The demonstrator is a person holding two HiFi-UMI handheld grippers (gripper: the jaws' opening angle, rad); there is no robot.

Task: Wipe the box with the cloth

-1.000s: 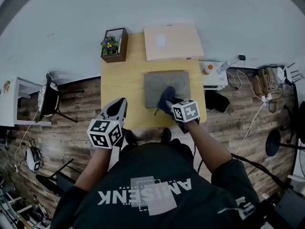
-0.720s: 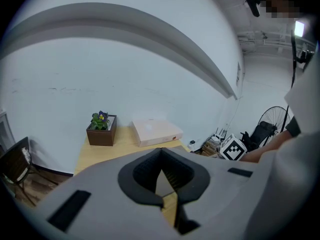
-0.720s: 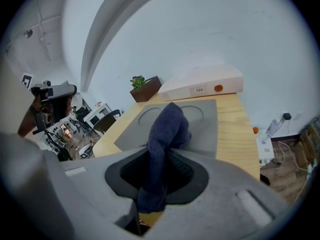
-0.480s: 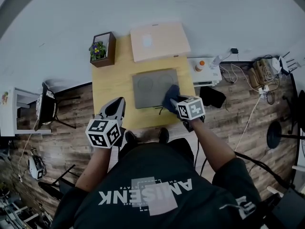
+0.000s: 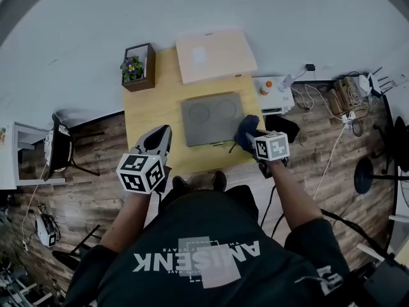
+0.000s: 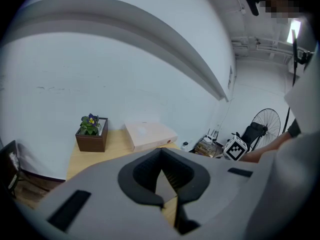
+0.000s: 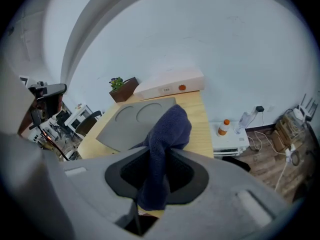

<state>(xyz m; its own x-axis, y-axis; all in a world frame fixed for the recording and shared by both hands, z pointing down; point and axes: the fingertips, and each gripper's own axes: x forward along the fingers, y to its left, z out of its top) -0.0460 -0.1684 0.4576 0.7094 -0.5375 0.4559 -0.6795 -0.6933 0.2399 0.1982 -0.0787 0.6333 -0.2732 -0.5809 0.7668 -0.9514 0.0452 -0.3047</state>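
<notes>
While at the box (image 5: 211,117) edge, right gripper (image 5: 251,139) tight on cloth (image 5: 245,125).

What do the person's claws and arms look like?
The left claw and right claw are light grey with black pads inside. Each carries a white cube printed with black square markers. The person wears a dark short-sleeved T-shirt with pale lettering.

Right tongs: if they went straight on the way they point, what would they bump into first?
Probably the grey box, just beyond the blue cloth the right tongs hold; depth is uncertain.
</notes>
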